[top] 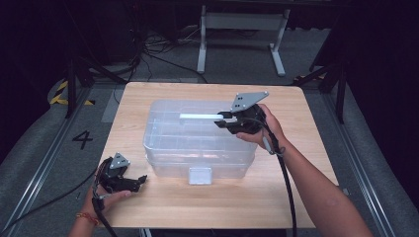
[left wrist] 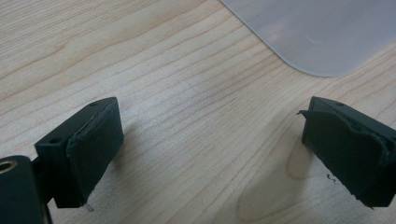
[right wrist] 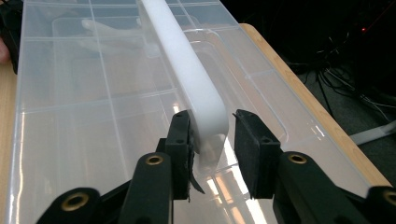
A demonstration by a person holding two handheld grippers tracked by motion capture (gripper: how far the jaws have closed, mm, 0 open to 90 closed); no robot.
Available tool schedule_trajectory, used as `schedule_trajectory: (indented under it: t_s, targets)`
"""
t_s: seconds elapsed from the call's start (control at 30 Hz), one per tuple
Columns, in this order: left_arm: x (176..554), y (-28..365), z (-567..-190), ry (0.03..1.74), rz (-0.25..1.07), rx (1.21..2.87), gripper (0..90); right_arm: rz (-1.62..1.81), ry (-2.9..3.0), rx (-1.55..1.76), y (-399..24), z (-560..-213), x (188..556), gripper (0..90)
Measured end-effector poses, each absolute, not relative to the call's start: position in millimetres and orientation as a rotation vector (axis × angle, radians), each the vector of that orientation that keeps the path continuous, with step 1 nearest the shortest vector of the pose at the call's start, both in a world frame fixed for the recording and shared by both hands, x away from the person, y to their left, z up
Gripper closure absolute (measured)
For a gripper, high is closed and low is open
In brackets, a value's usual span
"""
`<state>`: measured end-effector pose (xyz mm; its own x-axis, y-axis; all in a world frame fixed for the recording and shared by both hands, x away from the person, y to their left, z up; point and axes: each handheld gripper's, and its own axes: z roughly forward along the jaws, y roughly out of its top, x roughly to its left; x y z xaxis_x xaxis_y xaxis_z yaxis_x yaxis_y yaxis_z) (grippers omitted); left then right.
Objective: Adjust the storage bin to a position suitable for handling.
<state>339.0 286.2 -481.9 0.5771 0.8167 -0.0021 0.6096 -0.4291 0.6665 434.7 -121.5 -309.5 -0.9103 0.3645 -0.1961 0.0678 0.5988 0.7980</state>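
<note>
A clear plastic compartment box (top: 163,143) stands shut in the middle of the wooden table (top: 306,148). Its white handle (top: 200,117) lies across the lid (right wrist: 93,121). My right gripper (top: 220,120) reaches over the box from the right, with the rounded end of the handle (right wrist: 182,60) between its jaws. In the right gripper view (right wrist: 212,135) the left pad touches the handle and the right pad stands a sliver off it. My left gripper (top: 141,180) rests low at the table's front left, open, with bare wood between its pads (left wrist: 210,154).
A white latch (top: 200,175) hangs on the box's front wall. One rounded corner of the box (left wrist: 317,32) lies just ahead of the left gripper. Beyond the table's far edge are a white metal stand (top: 242,22) and floor cables (top: 148,49).
</note>
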Motion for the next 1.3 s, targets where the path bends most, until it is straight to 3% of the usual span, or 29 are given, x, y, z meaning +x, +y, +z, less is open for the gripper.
schedule_trajectory:
  t_s: [0.17, 0.3, 0.7, 0.77, 0.93, 1.3]
  targets:
    - [338, 286, -482, 1.118, 0.425, 2.176, 9.2, 1.217, 2.512, 0.331, -119, -308, 434, 76.3]
    - [338, 286, -481, 1.118, 0.423, 2.168, 12.2, 1.204, 2.51, 0.332, -117, -306, 433, 76.6]
    - [334, 283, -465, 1.087, 0.447, 2.2, 36.4, 1.219, 2.525, 0.364, -118, -300, 440, 76.7]
    - [330, 280, -457, 1.048, 0.484, 2.195, 44.8, 1.221, 2.533, 0.38, -118, -298, 442, 76.6]
    - [324, 274, -442, 0.994, 0.508, 2.176, 56.2, 1.219, 2.552, 0.409, -117, -293, 447, 76.5]
    - [314, 258, -415, 0.92, 0.54, 2.135, 71.8, 1.211, 2.572, 0.41, -117, -289, 452, 76.2]
